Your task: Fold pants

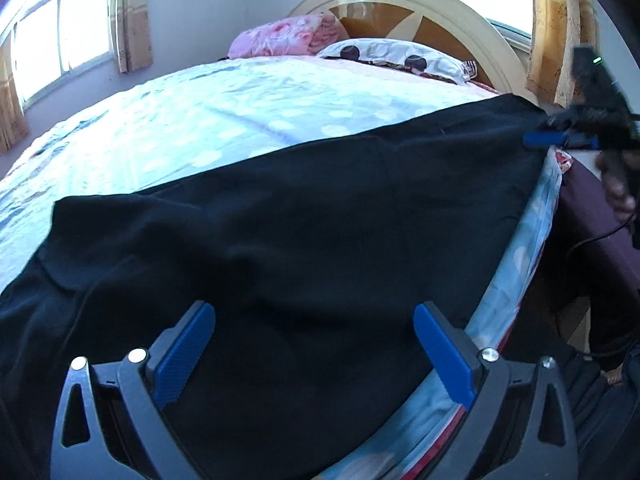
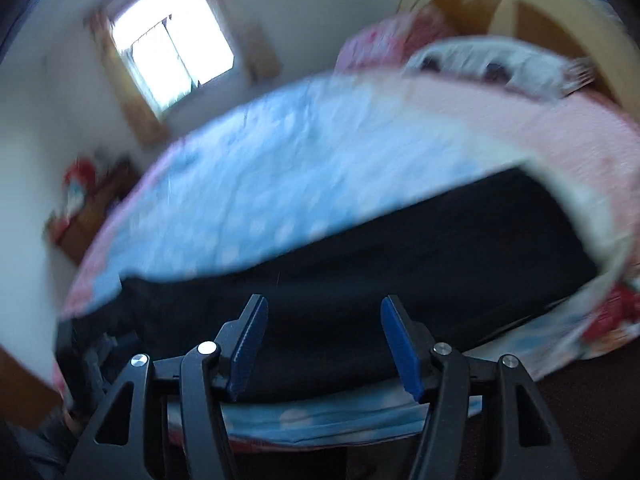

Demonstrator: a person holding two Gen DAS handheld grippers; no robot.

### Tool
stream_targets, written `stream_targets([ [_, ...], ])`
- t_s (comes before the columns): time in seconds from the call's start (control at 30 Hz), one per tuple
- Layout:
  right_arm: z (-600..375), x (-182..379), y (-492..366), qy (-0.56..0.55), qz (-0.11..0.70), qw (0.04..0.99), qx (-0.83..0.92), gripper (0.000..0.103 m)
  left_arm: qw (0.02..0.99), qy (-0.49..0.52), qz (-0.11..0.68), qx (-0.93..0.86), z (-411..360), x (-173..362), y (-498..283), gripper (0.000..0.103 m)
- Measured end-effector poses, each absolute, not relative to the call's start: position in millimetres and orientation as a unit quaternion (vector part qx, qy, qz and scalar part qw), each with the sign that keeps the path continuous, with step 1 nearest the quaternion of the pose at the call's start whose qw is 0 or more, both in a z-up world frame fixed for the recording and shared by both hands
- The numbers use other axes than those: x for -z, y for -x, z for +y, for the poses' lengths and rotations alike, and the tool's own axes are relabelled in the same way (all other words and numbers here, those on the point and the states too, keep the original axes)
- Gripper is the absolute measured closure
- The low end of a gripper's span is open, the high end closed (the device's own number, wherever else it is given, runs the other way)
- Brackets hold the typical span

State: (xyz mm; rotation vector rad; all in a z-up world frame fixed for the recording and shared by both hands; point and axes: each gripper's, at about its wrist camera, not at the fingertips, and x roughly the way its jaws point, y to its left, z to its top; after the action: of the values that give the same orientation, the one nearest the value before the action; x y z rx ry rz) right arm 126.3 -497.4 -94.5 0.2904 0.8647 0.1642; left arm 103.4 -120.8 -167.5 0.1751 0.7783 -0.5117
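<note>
Black pants (image 1: 300, 220) lie spread flat along the near edge of the bed, and they show as a dark band (image 2: 360, 260) in the blurred right wrist view. My left gripper (image 1: 314, 310) hovers over the pants near the bed's edge, open, with only flat cloth showing between its blue fingers (image 1: 184, 356). My right gripper (image 2: 324, 302) is open too, above the pants, with nothing gripped. In the left wrist view the right gripper (image 1: 560, 138) is small at the pants' far right end.
The bed wears a light blue dotted sheet (image 1: 200, 120). A white pillow (image 1: 400, 58), a pink blanket (image 1: 288, 36) and a curved headboard (image 1: 460, 12) stand at the far end. Windows (image 1: 60, 40) and curtains line the walls. A person's hand (image 1: 616, 184) is at the right.
</note>
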Motion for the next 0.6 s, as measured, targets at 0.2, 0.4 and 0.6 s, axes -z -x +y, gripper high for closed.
stream_targets([
  [0.2, -509, 105, -127, -0.18, 0.426, 0.883, -0.075, 0.042, 0.906, -0.052, 0.353, 0.229, -85, 145, -110, 0.001],
  [0.4, -490, 92, -123, -0.158, 0.397, 0.899, -0.097, 0.042, 0.908, -0.024, 0.378, 0.178, -32, 118, -180, 0.0],
  [0.6, -473, 107, -127, -0.171, 0.408, 0.891, -0.104, 0.042, 0.874, 0.022, 0.465, 0.138, -8, 149, -246, 0.0],
])
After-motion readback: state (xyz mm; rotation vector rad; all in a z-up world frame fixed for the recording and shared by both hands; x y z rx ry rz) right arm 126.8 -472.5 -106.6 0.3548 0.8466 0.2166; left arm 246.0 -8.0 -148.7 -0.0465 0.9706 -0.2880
